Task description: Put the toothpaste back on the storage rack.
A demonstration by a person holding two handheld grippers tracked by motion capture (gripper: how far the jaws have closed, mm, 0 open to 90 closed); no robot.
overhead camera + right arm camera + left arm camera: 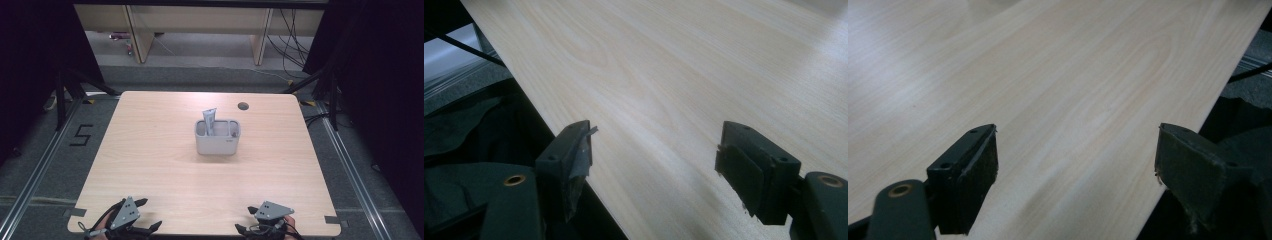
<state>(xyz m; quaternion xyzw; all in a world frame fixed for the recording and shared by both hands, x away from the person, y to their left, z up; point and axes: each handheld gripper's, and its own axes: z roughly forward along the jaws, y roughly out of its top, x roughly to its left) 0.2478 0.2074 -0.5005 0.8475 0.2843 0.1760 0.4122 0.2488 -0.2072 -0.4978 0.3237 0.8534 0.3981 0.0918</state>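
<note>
**Both claws parked at the near edge, holder and tube at mid-bench**

In the high view, the left claw (142, 216) and the right claw (246, 220) are seen at the near edge of the bench (150, 150), well apart from each other, one toward each near corner. Each is topped by a grey three-cornered plate.

In the left gripper view, the jaws of the left claw (1075, 165) are held wide apart, and nothing but bare wood grain is seen between them; the bench edge runs past the jaw at the right of that view. In the right gripper view, the jaws of the right claw (654, 160) are likewise spread apart with nothing held, and the bench edge passes under the jaw at the left of that view.

A pale grey holder (217, 142) with compartments is stood near the middle of the bench, well apart from both claws. A tube (209, 120) is stood upright in its left compartment, its top rising above the rim. A round cable hole (243, 106) is set into the bench beyond the holder, near the far edge.
</note>
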